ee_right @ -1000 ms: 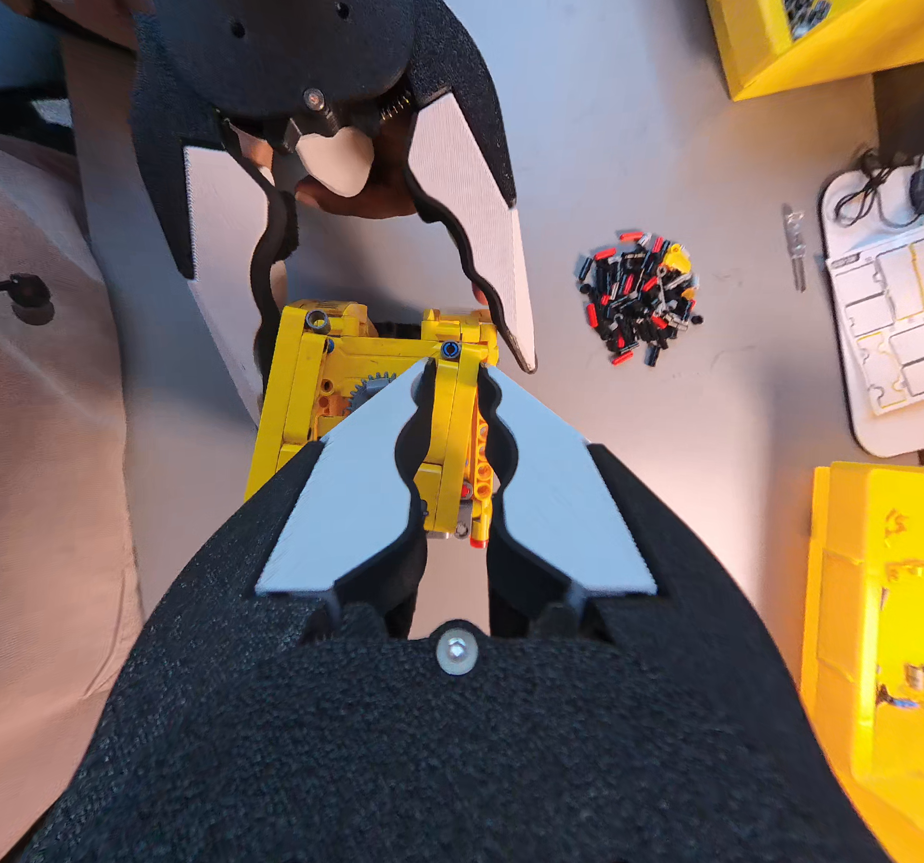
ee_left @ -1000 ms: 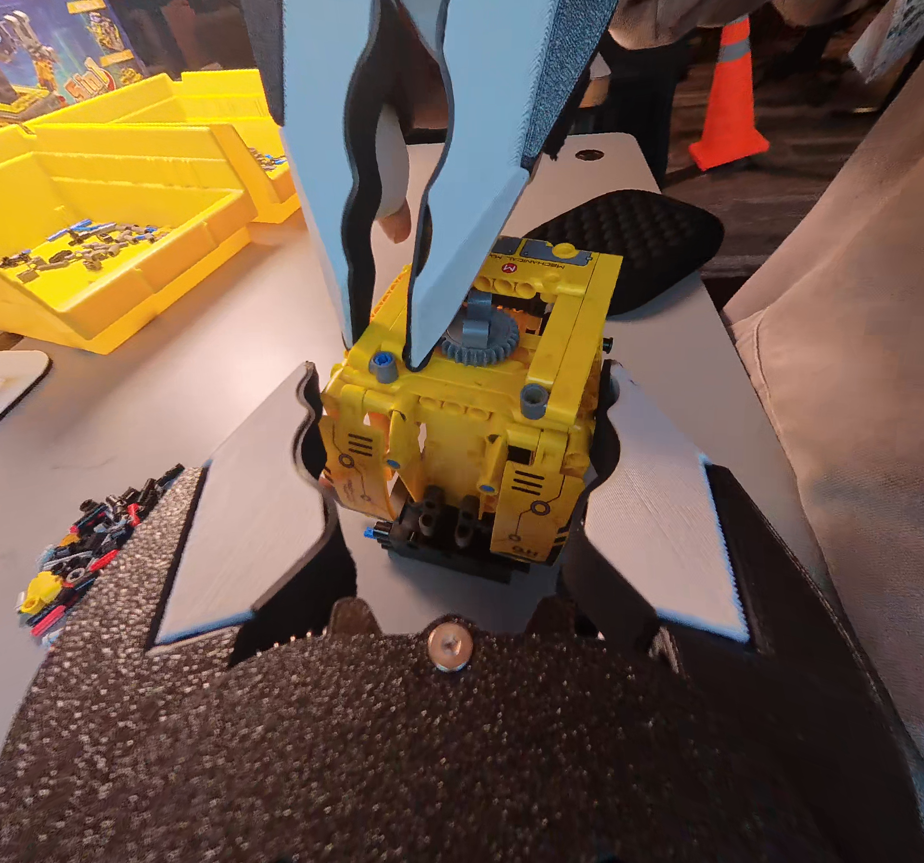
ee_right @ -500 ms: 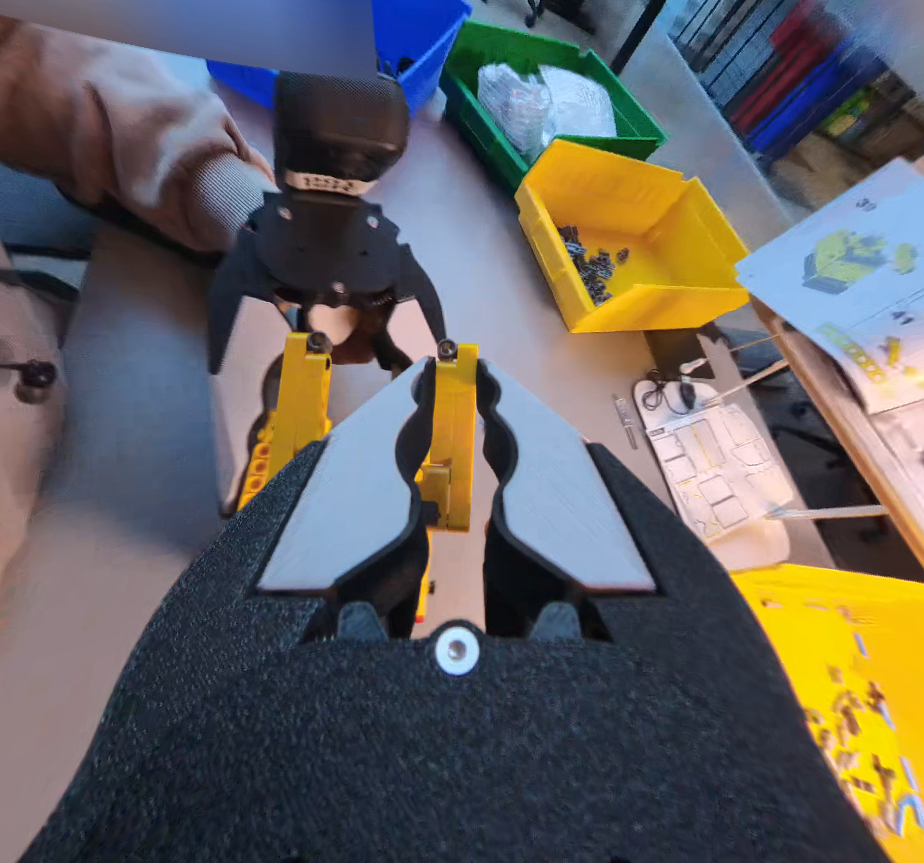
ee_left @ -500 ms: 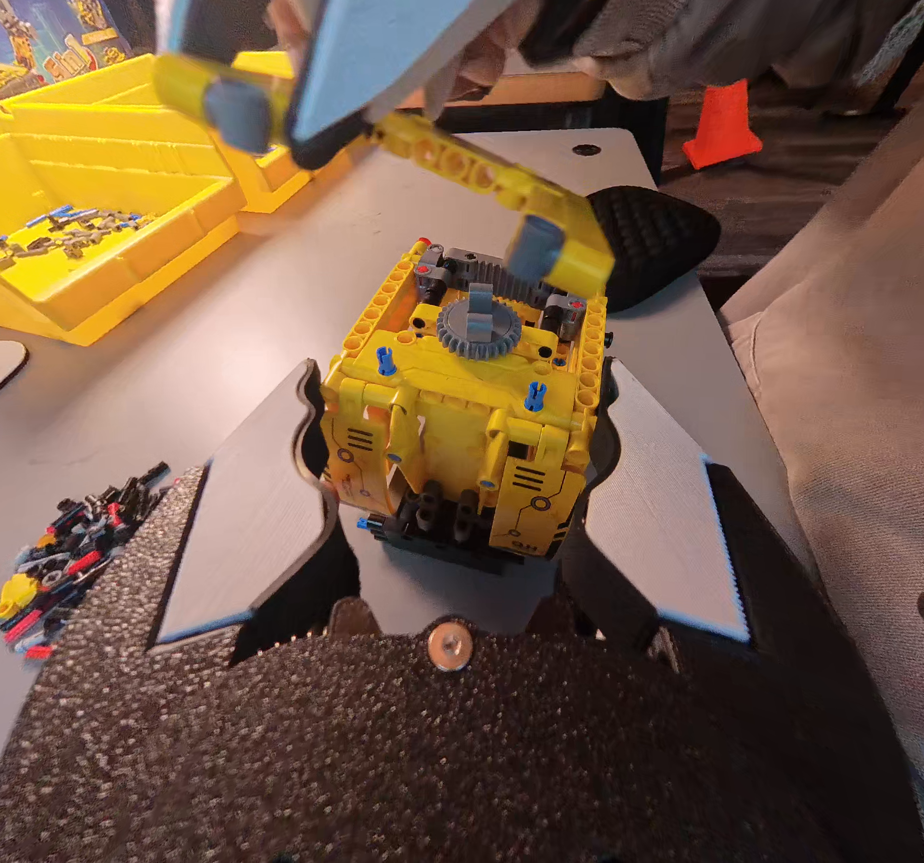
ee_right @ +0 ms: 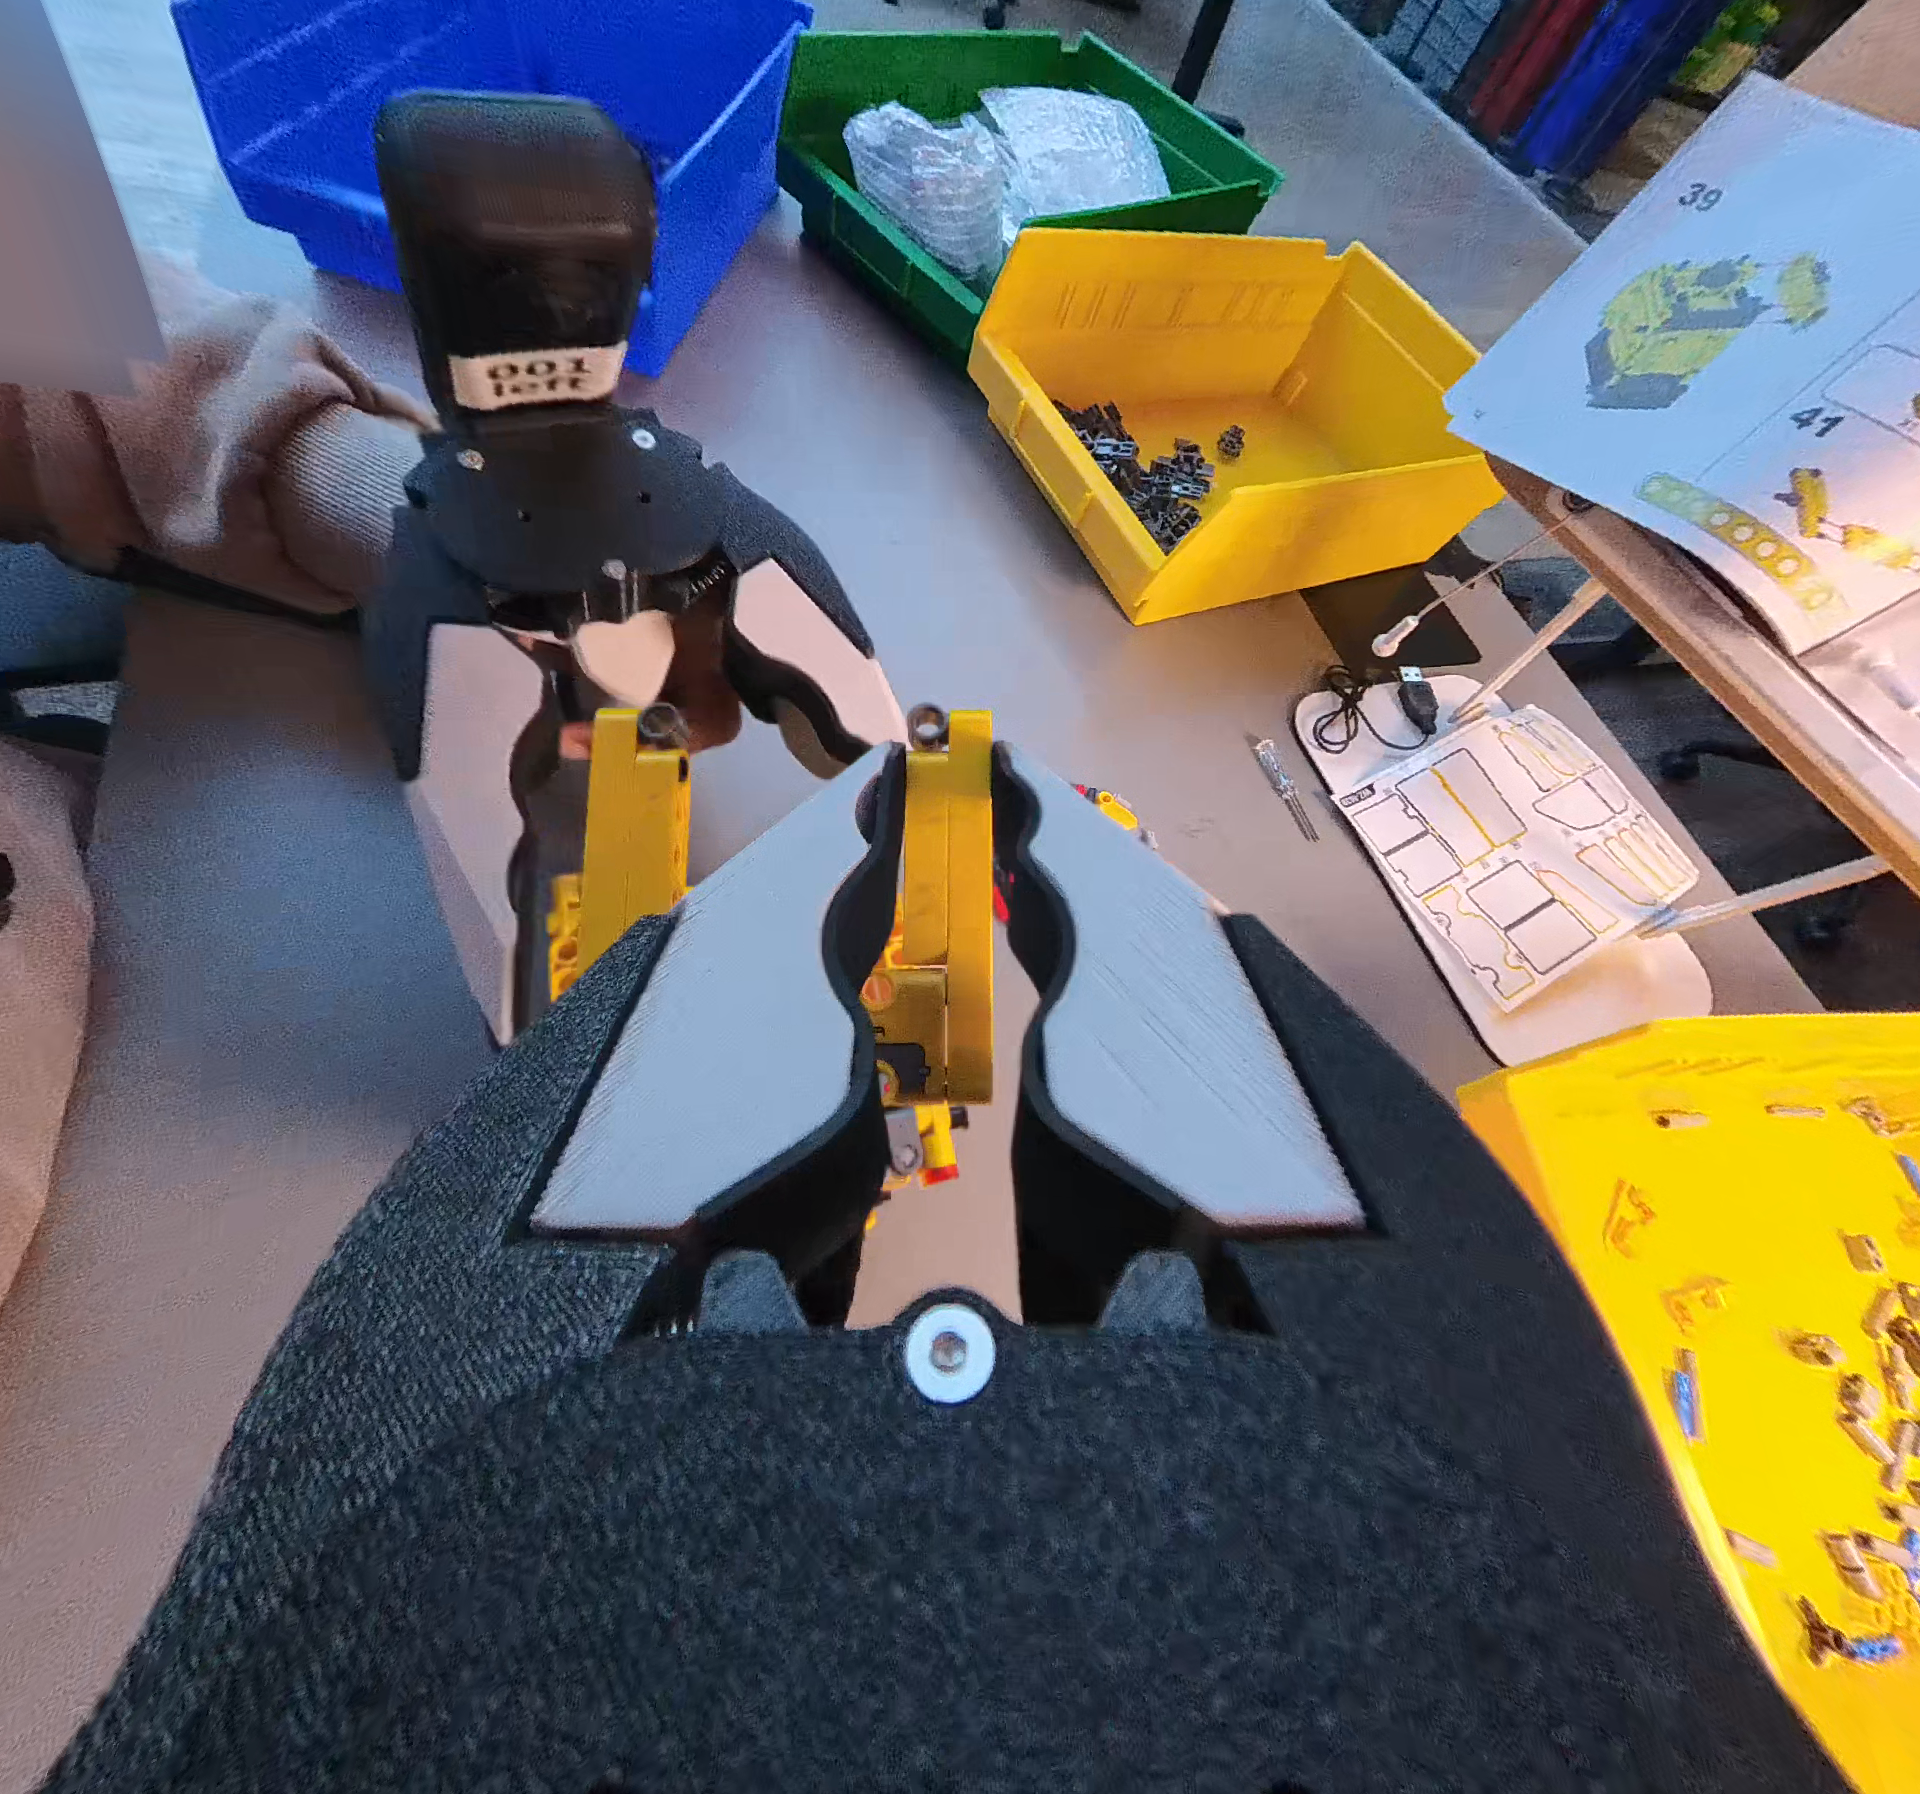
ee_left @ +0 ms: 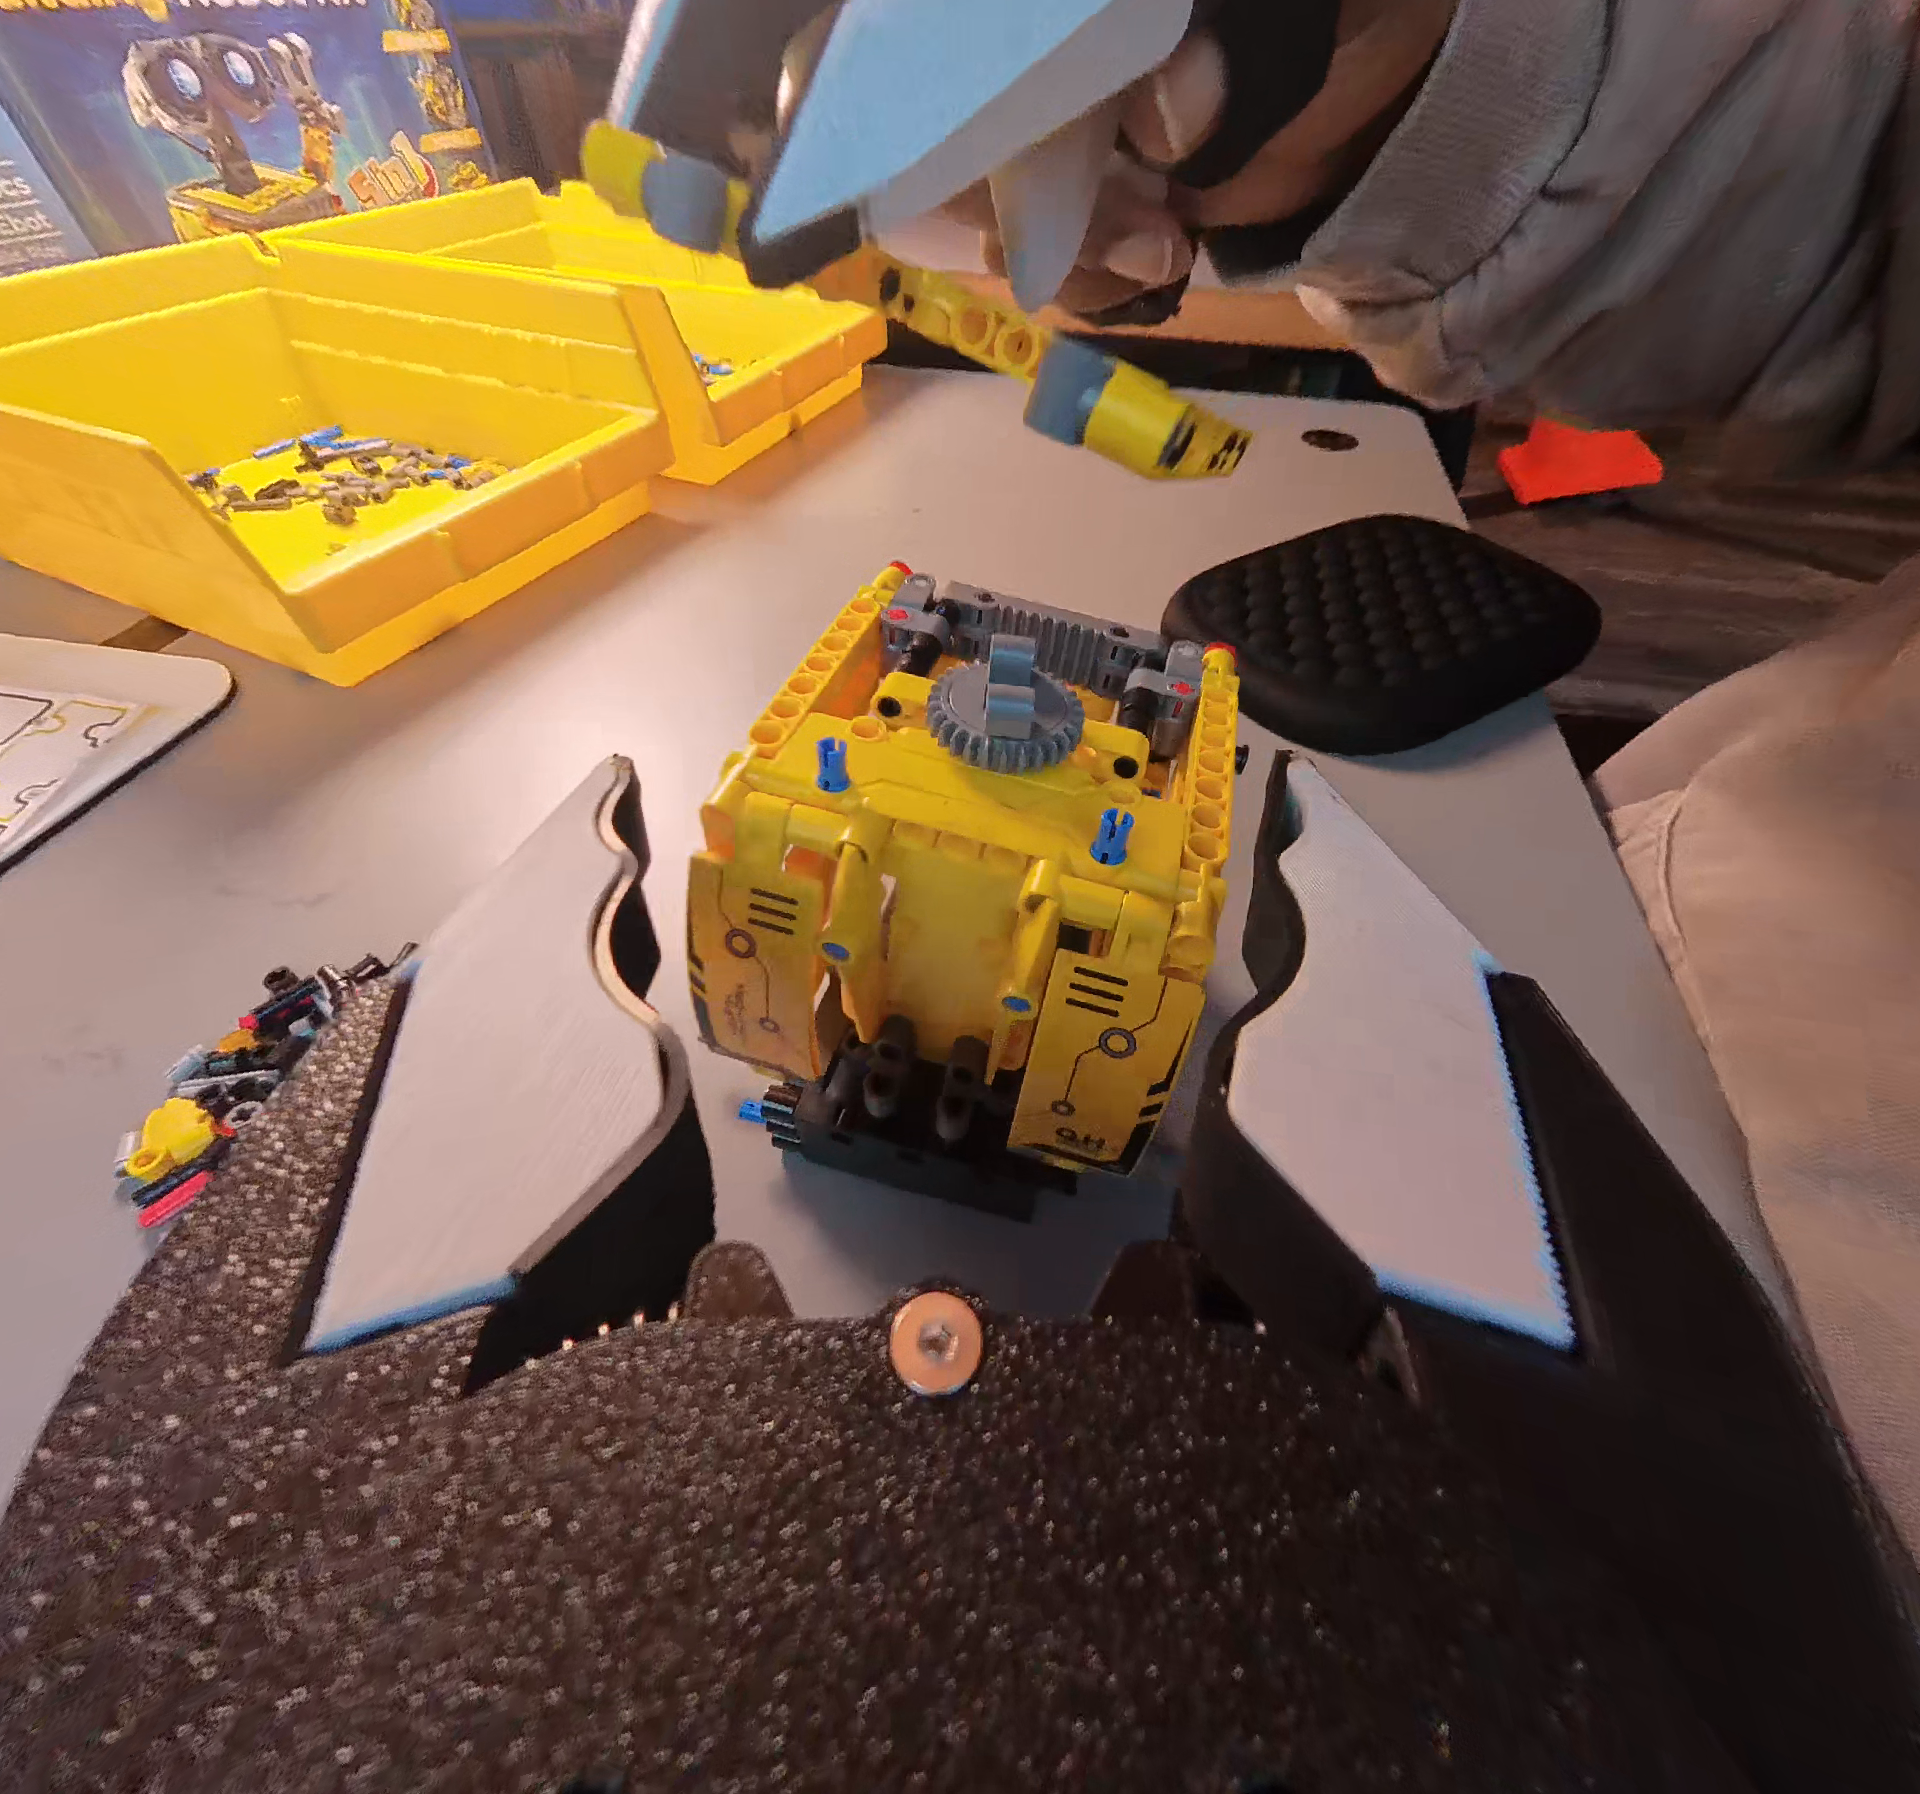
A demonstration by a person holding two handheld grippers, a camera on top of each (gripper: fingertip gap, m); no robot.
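Plastic everywhere: the boxy yellow brick-built robot body [ee_left: 961, 897] sat on the grey bench [ee_left: 436, 757] between the spread, not-touching jaws of the left gripper [ee_left: 951, 923]. Light, rigid, studded, it looked best held by its flat sides. Right gripper [ee_right: 940, 913] pinched a yellow U-shaped beam frame [ee_right: 945, 871], aloft; snap-fits looked fragile.

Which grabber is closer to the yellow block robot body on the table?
Left. The left gripper straddles the yellow block body, fingers open either side. The right gripper is above and behind it, clamping a yellow frame piece.
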